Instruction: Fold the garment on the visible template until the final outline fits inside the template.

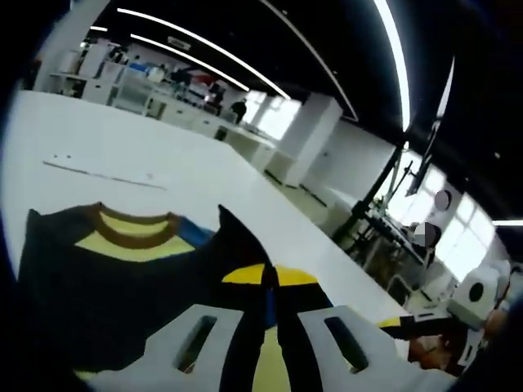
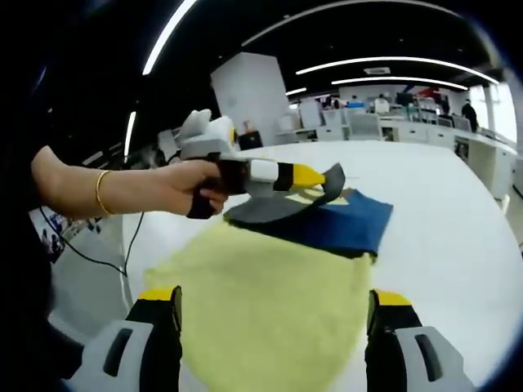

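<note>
The garment [image 1: 90, 278] is a dark navy shirt with yellow panels and a brown collar [image 1: 135, 229], lying on the white table [image 1: 122, 131]. My left gripper [image 1: 268, 286] is shut on a raised dark fold of it. In the right gripper view the garment's yellow part [image 2: 261, 294] lies nearest, with a blue part [image 2: 351, 220] beyond. There a hand [image 2: 176, 189] holds the left gripper [image 2: 323, 178], which lifts a dark flap. My right gripper [image 2: 274, 322] stands open, jaws wide apart over the yellow cloth. A thin grey line [image 1: 102, 173] marks the tabletop beyond the collar.
The table edge [image 2: 135, 269] runs along the left, with a black cable [image 2: 90, 257] hanging beside it. Bare tabletop [image 2: 441, 245] stretches right of the garment. Desks, a white column [image 1: 315, 135] and a black stand [image 1: 384, 196] lie beyond the table.
</note>
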The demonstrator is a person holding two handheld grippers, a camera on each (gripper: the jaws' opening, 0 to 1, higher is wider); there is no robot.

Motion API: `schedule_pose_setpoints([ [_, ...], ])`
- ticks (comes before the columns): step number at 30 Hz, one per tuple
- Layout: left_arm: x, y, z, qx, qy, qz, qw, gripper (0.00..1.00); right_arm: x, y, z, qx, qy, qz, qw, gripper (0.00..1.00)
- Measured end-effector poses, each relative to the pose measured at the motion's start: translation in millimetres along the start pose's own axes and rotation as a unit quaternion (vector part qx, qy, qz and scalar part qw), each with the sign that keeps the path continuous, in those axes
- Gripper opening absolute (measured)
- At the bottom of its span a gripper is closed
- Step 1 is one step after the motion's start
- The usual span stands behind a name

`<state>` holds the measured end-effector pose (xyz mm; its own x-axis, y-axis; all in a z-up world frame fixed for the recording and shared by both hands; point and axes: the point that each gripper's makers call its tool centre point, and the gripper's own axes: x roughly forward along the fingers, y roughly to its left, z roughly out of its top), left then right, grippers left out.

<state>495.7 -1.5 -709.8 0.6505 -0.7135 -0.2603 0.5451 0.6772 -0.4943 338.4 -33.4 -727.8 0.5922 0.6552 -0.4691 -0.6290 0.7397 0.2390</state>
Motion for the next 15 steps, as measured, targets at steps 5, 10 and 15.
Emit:
schedule_pose_setpoints([
  [5,5,-6.2,-9.8,0.005,0.01,-0.01,0.9999,0.0,-2,-1,-1.0,0.001,0.0,-0.002,1.0,0.93],
  [10,12,-12.0,-21.8,0.005,0.024,-0.015,0.9996,0.0,-5,-3,-3.1,0.003,0.0,-0.005,1.0,0.93],
  [15,15,-14.0,-33.7,0.012,0.041,-0.015,0.999,0.0,-8,-5,-4.7,0.006,0.0,-0.008,1.0,0.93],
])
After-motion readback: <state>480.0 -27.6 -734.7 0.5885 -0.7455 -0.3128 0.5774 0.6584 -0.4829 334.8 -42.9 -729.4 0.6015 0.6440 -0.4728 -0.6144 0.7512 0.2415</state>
